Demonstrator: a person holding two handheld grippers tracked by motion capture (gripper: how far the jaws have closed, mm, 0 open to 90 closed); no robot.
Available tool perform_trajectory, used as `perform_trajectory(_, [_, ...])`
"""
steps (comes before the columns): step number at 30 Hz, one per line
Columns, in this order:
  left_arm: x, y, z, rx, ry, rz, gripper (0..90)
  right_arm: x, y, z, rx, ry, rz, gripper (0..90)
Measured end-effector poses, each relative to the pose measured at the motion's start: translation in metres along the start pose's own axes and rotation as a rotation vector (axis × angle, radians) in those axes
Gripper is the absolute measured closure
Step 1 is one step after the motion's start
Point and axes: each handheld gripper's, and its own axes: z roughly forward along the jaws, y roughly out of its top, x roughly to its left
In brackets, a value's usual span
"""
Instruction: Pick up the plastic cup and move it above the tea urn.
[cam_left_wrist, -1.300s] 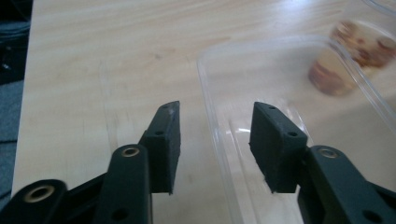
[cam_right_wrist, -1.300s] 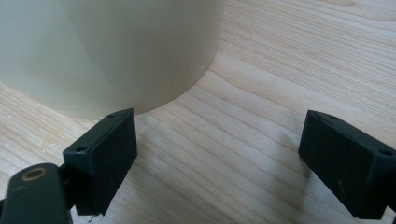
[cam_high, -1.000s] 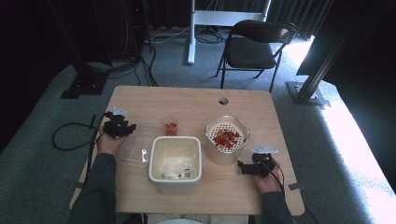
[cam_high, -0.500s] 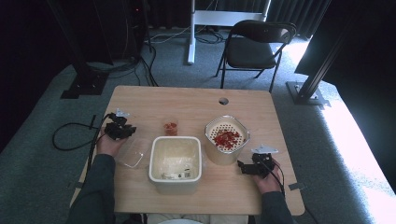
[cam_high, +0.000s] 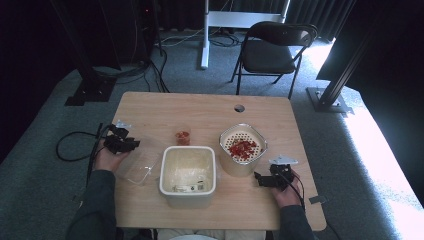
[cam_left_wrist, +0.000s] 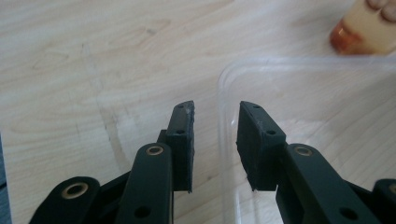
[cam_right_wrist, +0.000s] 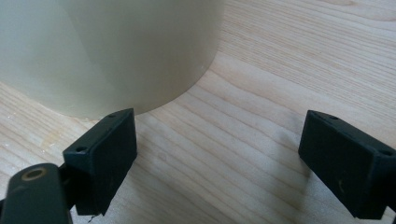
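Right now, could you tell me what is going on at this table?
A person holds a gripper in each hand. The left gripper has just been closing its jaws around the rim of a clear plastic lid lying flat on the table; a gap remains at the pads. The right gripper rests open beside a cream container with red pieces in its strainer. A square cream tub stands in the middle.

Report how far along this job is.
Done: the white tub stands uncovered, and red pieces sit in the strainer pot. In hand: the left gripper straddles the rim of the clear lid; its jaws have just been closing but are not yet pinching. The right gripper is open beside the pot. Left: probably gripping and moving the lid.
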Motion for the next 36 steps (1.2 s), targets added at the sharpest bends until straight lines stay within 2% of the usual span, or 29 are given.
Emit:
perform_trajectory(4, [-0.002, -0.001, 0.006, 0.034, -0.007, 0.02, 74.2, 0.0, 0.0, 0.0, 0.0, 0.0, 0.0, 11.0])
perform_trajectory(5, [-0.003, -0.001, 0.006, 0.037, -0.008, 0.023, 78.7, 0.0, 0.0, 0.0, 0.0, 0.0, 0.0, 11.0])
perform_trajectory(7, [-0.003, -0.001, 0.003, 0.029, -0.014, 0.022, 81.7, 0.0, 0.0, 0.0, 0.0, 0.0, 0.0, 11.0])
perform_trajectory(10, [0.0, -0.002, -0.007, -0.026, -0.033, -0.02, 85.1, 0.0, 0.0, 0.0, 0.0, 0.0, 0.0, 11.0])
perform_trajectory(12, [0.0, -0.003, -0.015, -0.054, -0.044, -0.026, 86.2, 0.0, 0.0, 0.0, 0.0, 0.0, 0.0, 11.0])
perform_trajectory(15, [-0.001, -0.002, -0.029, -0.112, -0.061, -0.03, 87.2, 0.0, 0.0, 0.0, 0.0, 0.0, 0.0, 11.0])
perform_trajectory(21, [-0.011, 0.007, -0.057, -0.227, -0.068, -0.021, 87.5, 0.0, 0.0, 0.0, 0.0, 0.0, 0.0, 11.0])
perform_trajectory(25, [-0.017, 0.014, -0.077, -0.321, -0.081, -0.03, 87.5, 0.0, 0.0, 0.0, 0.0, 0.0, 0.0, 11.0])
perform_trajectory(26, [-0.017, 0.014, -0.077, -0.321, -0.081, -0.03, 87.5, 0.0, 0.0, 0.0, 0.0, 0.0, 0.0, 11.0])
perform_trajectory(27, [-0.02, 0.02, -0.089, -0.371, -0.092, -0.036, 87.5, 0.0, 0.0, 0.0, 0.0, 0.0, 0.0, 11.0])
perform_trajectory(36, [-0.033, 0.041, -0.119, -0.471, -0.128, -0.033, 87.5, 0.0, 0.0, 0.0, -0.001, 0.0, -0.001, 10.9])
